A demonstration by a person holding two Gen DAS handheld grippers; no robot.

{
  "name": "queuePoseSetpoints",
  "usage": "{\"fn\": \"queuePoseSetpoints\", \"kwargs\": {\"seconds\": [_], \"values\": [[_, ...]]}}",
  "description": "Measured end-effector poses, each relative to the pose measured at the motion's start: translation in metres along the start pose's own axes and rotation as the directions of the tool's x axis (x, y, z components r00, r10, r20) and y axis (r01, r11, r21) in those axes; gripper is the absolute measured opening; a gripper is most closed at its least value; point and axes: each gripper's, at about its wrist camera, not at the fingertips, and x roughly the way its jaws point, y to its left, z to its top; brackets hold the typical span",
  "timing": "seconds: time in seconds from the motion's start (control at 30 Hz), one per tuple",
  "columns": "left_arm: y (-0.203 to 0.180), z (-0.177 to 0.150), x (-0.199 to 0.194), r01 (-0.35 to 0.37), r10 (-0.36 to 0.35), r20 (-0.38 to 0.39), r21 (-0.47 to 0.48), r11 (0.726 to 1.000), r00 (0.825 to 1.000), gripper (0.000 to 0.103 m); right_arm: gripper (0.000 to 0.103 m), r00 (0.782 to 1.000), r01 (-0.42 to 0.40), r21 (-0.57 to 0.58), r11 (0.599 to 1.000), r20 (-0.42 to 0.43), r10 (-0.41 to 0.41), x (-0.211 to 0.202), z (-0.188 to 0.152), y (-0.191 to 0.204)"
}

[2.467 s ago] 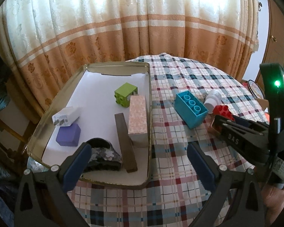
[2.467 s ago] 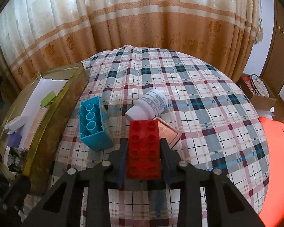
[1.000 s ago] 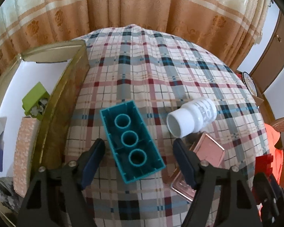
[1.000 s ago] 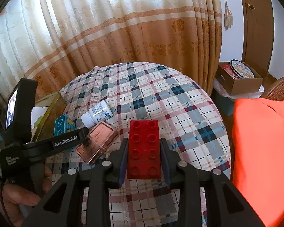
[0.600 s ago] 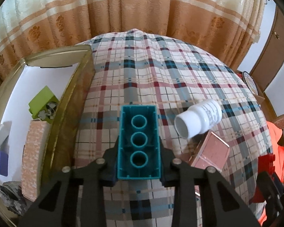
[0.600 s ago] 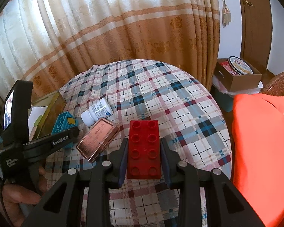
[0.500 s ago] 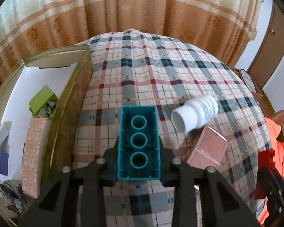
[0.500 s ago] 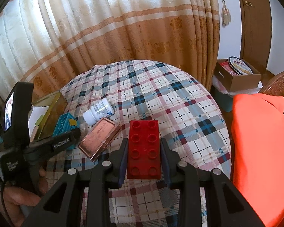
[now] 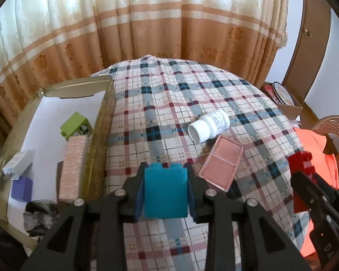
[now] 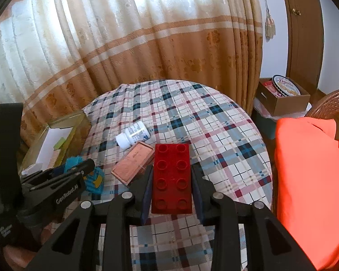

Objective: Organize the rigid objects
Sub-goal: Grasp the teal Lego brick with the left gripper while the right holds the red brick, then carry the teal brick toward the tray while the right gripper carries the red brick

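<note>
My left gripper [image 9: 165, 186] is shut on a teal brick [image 9: 166, 193] and holds it above the plaid table, just right of the gold tray [image 9: 101, 135]. My right gripper [image 10: 171, 178] is shut on a red brick [image 10: 171, 176], held above the table's near right side. The red brick also shows in the left wrist view [image 9: 301, 176], and the teal brick in the right wrist view [image 10: 93, 177]. A white pill bottle [image 9: 209, 125] lies on its side, and a pink flat case [image 9: 221, 162] lies beside it.
The tray holds a green brick [image 9: 73, 125], a long pink box [image 9: 72, 167], a white box [image 9: 18, 164], a purple block [image 9: 21, 189] and a dark hair clip [image 9: 40, 212]. An orange cloth [image 10: 309, 180] drapes a wicker chair on the right. A cardboard box [image 10: 282, 99] stands beyond.
My left gripper closed on the teal brick and lifted it off the table, tipping it so its flat side faces the camera. The right gripper keeps holding the red brick.
</note>
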Motion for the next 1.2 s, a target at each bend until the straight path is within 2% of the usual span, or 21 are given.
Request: {"fn": "queuePoseSetpoints", "kwargs": {"seconds": [0.33, 0.43, 0.57, 0.73, 0.97, 1.2], "values": [[0.009, -0.010, -0.022, 0.021, -0.021, 0.024, -0.010, 1.000, 0.999, 0.030, 0.034, 1.000, -0.008, -0.028, 1.000, 0.018, 0.009, -0.016, -0.003, 0.014], [0.017, -0.015, -0.030, 0.069, -0.068, 0.031, -0.025, 0.997, 0.997, 0.030, 0.034, 1.000, -0.007, -0.033, 0.999, 0.021, 0.008, -0.019, -0.004, 0.016], [0.029, -0.024, -0.042, 0.170, -0.168, 0.060, -0.031, 0.985, 0.984, 0.030, 0.034, 1.000, -0.005, -0.037, 0.999, 0.026, 0.006, -0.024, -0.009, 0.019], [0.035, -0.034, -0.056, 0.230, -0.228, 0.097, -0.009, 0.973, 0.969, 0.030, 0.034, 1.000, -0.013, -0.038, 0.999, 0.015, 0.014, -0.024, -0.013, 0.022], [0.031, -0.035, -0.062, 0.247, -0.247, 0.101, 0.009, 0.969, 0.964, 0.030, 0.034, 1.000, -0.019, -0.043, 0.999, 0.022, 0.020, -0.028, -0.012, 0.024], [0.035, -0.042, -0.055, 0.232, -0.232, 0.067, 0.001, 0.973, 0.970, 0.030, 0.034, 1.000, -0.018, -0.038, 0.999, 0.016, 0.018, -0.026, -0.012, 0.024]]}}
